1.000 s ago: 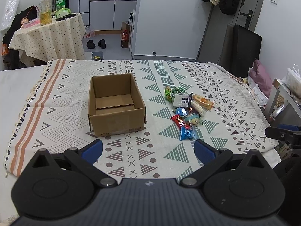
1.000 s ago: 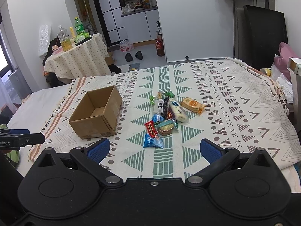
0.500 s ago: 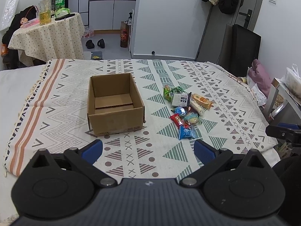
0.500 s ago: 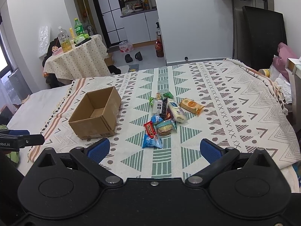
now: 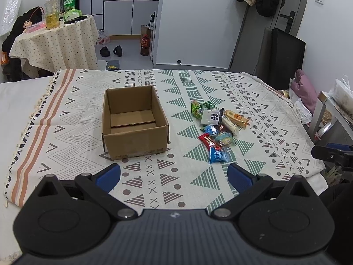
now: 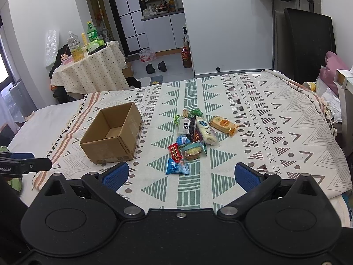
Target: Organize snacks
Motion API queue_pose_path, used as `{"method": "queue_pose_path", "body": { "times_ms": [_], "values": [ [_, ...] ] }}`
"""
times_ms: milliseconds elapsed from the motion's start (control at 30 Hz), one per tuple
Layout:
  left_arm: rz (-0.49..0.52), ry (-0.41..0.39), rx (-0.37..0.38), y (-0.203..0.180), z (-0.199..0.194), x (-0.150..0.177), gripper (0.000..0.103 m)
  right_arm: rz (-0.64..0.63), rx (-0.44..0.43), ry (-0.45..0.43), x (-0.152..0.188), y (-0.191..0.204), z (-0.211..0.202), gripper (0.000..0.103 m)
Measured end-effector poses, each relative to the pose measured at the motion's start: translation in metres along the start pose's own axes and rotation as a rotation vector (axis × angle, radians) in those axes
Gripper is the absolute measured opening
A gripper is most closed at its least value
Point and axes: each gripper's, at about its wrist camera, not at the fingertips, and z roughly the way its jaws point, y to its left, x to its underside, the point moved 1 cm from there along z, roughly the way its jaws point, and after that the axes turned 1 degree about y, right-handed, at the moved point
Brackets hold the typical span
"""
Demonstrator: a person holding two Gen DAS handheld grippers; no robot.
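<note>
Patterned cloth (image 5: 66, 119) ahead: open brown box (image 5: 134, 125), bright crinkly snacks (image 6: 194, 137) piled beyond both wide-apart, unladen grippers, left (image 5: 174, 174), right (image 6: 181, 174).

Only clear text I can read: "obot.AI" in white letters on the black left claw (image 6: 24, 167), cut off at the left edge of the right wrist view. Green bottle (image 5: 70, 0), upper left of the left wrist view, has white characters, too small to read. White snack packet (image 5: 210, 116) has black print, unreadable.
</note>
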Motion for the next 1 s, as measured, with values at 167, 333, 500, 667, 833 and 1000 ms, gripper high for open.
{"method": "queue_pose_path", "body": {
  "times_ms": [167, 333, 500, 667, 833, 1000],
  "values": [
    [0.0, -0.003, 0.001, -0.0006, -0.0008, -0.0009, 0.103, -0.001, 0.004, -0.005, -0.0015, -0.0009, -0.0005, 0.103],
    [-0.002, -0.006, 0.003, -0.0005, -0.0016, -0.0031, 0.103, -0.002, 0.004, -0.005, -0.0026, -0.0008, -0.0009, 0.103],
    [0.0, -0.005, 0.003, -0.0009, -0.0024, -0.0039, 0.103, -0.003, 0.002, -0.009, -0.0042, -0.0012, -0.0021, 0.103],
    [0.0, -0.01, 0.003, -0.0013, -0.0035, -0.0046, 0.103, -0.002, 0.003, -0.011, -0.0052, -0.0016, -0.0027, 0.103],
    [0.009, -0.02, 0.004, -0.0027, -0.0055, -0.0051, 0.103, -0.006, 0.002, -0.016, -0.0076, -0.0015, -0.0038, 0.103],
    [0.013, -0.012, 0.026, -0.0016, -0.0007, -0.0085, 0.103, -0.021, 0.003, -0.024, -0.0071, 0.0003, -0.0029, 0.103]
  ]
}}
